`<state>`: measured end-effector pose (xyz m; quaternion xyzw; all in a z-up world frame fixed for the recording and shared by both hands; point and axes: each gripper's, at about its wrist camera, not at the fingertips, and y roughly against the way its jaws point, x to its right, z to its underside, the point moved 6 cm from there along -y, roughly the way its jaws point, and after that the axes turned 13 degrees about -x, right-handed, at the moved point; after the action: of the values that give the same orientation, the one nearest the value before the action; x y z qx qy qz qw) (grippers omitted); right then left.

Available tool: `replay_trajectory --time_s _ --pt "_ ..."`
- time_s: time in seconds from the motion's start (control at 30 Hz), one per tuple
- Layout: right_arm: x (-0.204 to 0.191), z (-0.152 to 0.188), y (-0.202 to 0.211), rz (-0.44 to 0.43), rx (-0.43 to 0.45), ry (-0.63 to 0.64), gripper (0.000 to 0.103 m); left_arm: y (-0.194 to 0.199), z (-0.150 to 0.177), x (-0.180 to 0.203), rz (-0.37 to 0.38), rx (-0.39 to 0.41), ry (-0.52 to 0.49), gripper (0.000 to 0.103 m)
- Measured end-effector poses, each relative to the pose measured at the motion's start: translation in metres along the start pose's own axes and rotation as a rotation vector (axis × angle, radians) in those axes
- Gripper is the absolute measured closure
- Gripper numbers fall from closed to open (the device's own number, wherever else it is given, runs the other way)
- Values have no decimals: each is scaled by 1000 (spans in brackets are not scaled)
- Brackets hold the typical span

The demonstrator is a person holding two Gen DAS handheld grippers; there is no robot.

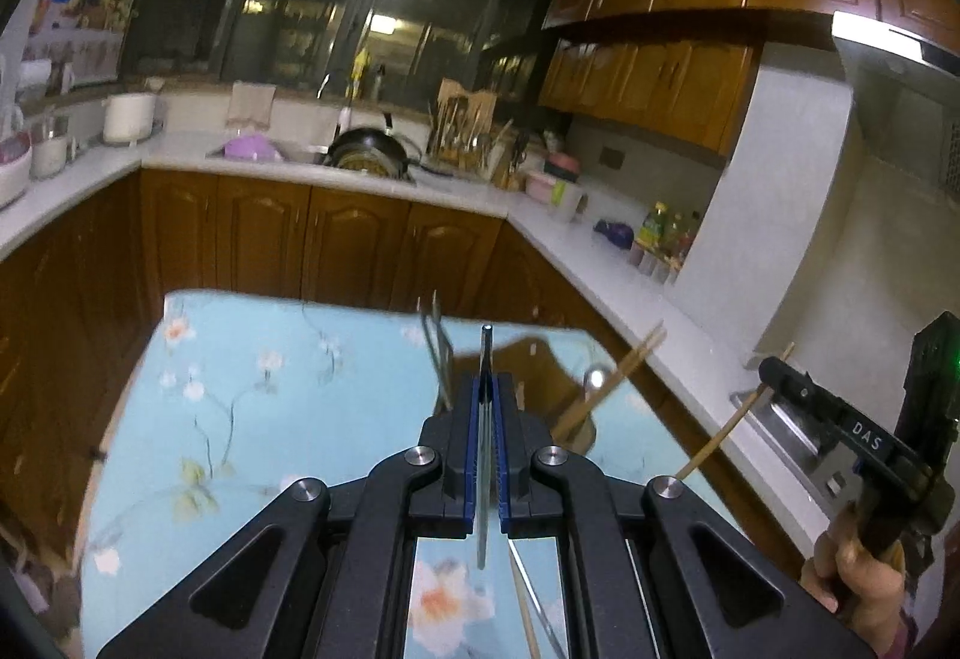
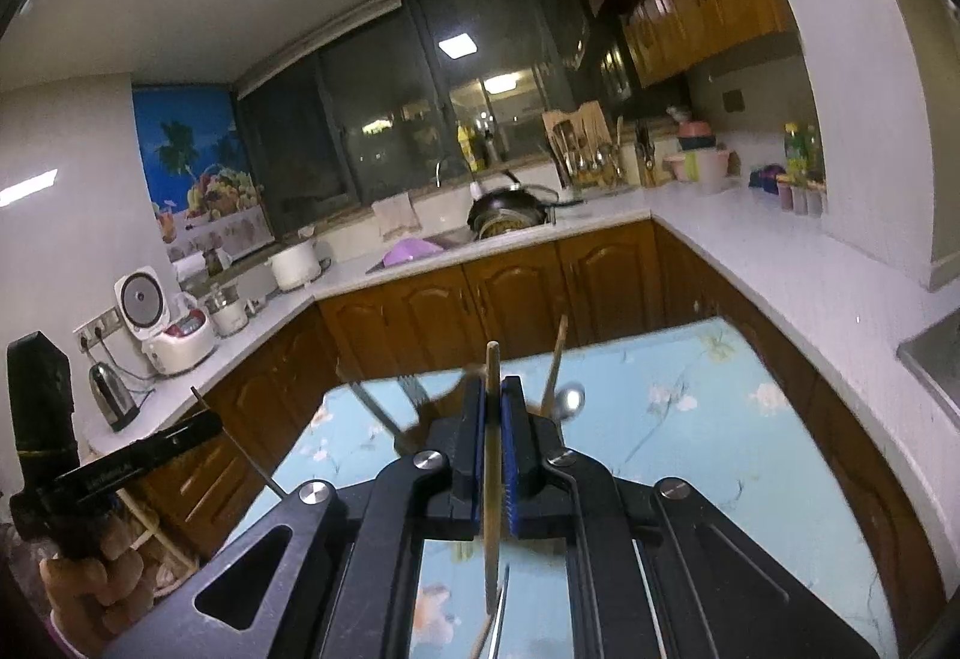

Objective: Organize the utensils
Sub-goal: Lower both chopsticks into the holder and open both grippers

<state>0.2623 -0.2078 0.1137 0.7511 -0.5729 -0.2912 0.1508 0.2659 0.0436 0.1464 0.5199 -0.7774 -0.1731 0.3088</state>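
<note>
- Above the floral table (image 1: 252,389), both grippers hang in mid-air, each one clamped on a thin utensil.
- Left gripper (image 1: 487,401): its jaws are closed on a slim metal rod (image 1: 485,353), likely a steel chopstick, which runs up between the blue pads and pokes out past the tips.
- Right gripper (image 2: 495,413): its jaws are closed on a wooden chopstick (image 2: 492,377), gripped near mid-length, with its lower end trailing below the jaws.
- Just ahead on the table stands a brown holder (image 1: 534,359), already carrying a fork (image 1: 435,341), a spoon (image 1: 595,377) and another wooden stick (image 1: 624,371); only parts of it show behind the fingers.
- Handling, as I judge it: both sticks are light and stiff, so weight is no issue. The metal one is smooth and may slide or swivel in the pads; the wood offers more friction.
- A hold near the middle keeps either from pivoting, and the lower tip should be lined up upright before going into the holder.
- Crowding is the risk: a tilted tip could catch the fork tines or the rim.
</note>
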Motion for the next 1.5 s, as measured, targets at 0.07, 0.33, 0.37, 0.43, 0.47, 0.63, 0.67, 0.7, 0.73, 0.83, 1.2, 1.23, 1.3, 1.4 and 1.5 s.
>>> replay_trajectory --time_s 0.07,0.33,0.37,0.43,0.47,0.63,0.67,0.7,0.73,0.83,1.2,1.23,1.3,1.4,1.5 --pt "-4 -16 1 3 33 9 98 -4 -14 2 -4 15 -11 101" --pt "-5 -67 -13 31 110 20 98 -32 -54 6 -21 72 -43 101" --pt "-5 -74 -18 38 116 22 98 -39 -58 5 -26 73 -47 101" --pt "-4 -81 -27 48 120 27 98 -55 -65 5 -40 71 -51 101" --pt "-3 -82 -31 53 120 31 98 -63 -66 5 -45 67 -50 101" --pt "-2 -73 -55 75 107 48 98 -105 -69 3 -75 26 -22 101" --pt "-2 -69 -61 77 102 48 98 -111 -69 4 -85 20 -23 101" --pt "0 -66 -65 78 95 47 98 -118 -68 4 -99 15 -25 101" --pt "1 -61 -70 79 86 45 98 -125 -66 4 -106 8 -23 101" --pt "5 -46 -85 81 58 39 98 -143 -61 4 -110 -29 -11 101" --pt "10 -13 -110 96 -7 38 98 -155 -53 -4 -143 -91 -5 100" --pt "11 -14 -110 93 -11 34 98 -155 -55 -3 -138 -95 -1 100" --pt "12 -15 -111 95 -17 31 98 -156 -58 -4 -137 -101 2 100" --pt "14 -16 -110 94 -21 27 98 -157 -60 -4 -141 -101 -6 100" --pt "15 -16 -109 95 -27 23 98 -159 -58 -5 -146 -103 -8 99"
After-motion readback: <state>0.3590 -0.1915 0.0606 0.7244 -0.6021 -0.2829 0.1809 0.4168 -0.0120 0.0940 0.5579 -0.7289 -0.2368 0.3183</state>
